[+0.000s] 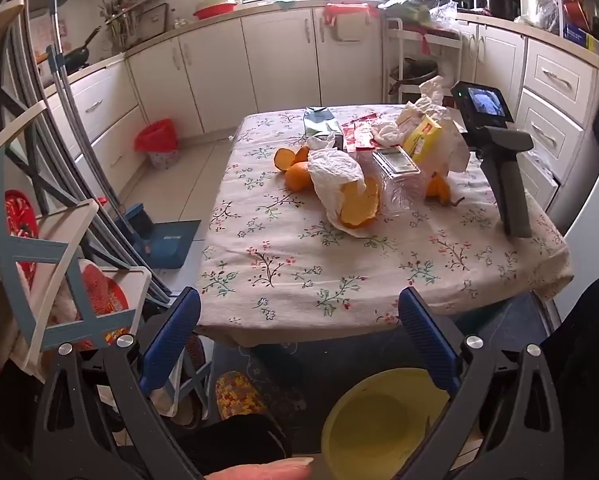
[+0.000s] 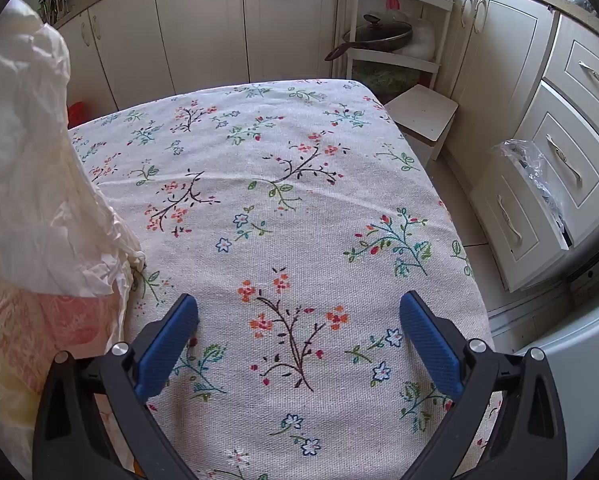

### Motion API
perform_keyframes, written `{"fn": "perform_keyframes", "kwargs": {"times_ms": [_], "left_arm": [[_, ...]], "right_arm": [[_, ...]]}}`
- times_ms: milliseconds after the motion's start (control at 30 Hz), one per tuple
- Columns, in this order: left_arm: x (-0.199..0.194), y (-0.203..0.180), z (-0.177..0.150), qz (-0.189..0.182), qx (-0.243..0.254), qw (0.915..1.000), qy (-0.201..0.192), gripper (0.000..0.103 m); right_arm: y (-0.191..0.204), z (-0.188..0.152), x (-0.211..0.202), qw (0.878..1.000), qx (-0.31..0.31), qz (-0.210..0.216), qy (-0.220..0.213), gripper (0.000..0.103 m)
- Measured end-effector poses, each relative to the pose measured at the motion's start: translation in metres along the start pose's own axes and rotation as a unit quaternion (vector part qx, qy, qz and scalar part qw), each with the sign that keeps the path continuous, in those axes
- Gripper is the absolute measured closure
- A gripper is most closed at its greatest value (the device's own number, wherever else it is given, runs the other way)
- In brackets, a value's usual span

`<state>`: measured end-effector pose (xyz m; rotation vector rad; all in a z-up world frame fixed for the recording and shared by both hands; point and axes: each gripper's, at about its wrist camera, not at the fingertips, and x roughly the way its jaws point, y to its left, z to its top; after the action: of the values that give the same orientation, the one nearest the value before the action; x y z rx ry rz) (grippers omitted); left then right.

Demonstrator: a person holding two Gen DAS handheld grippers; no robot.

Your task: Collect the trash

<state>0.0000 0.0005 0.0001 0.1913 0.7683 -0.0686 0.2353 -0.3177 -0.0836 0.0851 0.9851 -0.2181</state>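
Both grippers stand spread wide and empty: the left gripper [image 1: 299, 332] off the table's near edge, the trash pile [image 1: 363, 168] well ahead mid-table; the right gripper [image 2: 298, 340] over bare tablecloth [image 2: 299, 184], crumpled white bag [image 2: 39, 184] at its left.

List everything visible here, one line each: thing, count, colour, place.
table: one, floral cloth, centre
orange peels: several, orange, mid-table
white bag: one, over a peel
yellow box: one, far side of table
red wrapper: one, beside the box
clear tray: one, mid-table
yellow bowl: one, below table's near edge
red bin: one, on floor by cabinets
left gripper: blue pads, open, empty
right gripper: blue pads, open, over cloth
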Motion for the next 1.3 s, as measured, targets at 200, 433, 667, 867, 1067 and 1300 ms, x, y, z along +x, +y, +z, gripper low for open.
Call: {"fn": "perform_keyframes", "kwargs": {"times_ms": [200, 433, 667, 867, 1067, 1300], "left_arm": [[0.0, -0.003, 0.006, -0.018, -0.002, 0.9998, 0.007, 0.008], [0.002, 0.018, 0.006, -0.015, -0.034, 0.9993, 0.008, 0.008], [0.017, 0.01, 0.016, -0.018, -0.059, 0.9977, 0.027, 0.008], [0.019, -0.013, 0.023, -0.016, -0.047, 0.9985, 0.024, 0.008], [0.011, -0.026, 0.031, -0.02, -0.031, 0.9992, 0.011, 0.008], [-0.024, -0.024, 0.032, -0.018, -0.029, 0.9993, -0.013, 0.008]], "right_arm": [[0.0, 0.0, 0.0, 1.0, 0.0, 0.0, 0.0, 0.007], [0.0, 0.0, 0.0, 1.0, 0.0, 0.0, 0.0, 0.007], [0.0, 0.0, 0.0, 1.0, 0.003, 0.0, 0.0, 0.007], [0.005, 0.003, -0.002, 0.998, 0.048, -0.03, -0.001, 0.007], [0.007, 0.007, -0.003, 0.997, -0.034, 0.016, 0.062, 0.007], [-0.015, -0.042, -0.174, 0.986, -0.029, -0.002, -0.166, 0.007]]}}
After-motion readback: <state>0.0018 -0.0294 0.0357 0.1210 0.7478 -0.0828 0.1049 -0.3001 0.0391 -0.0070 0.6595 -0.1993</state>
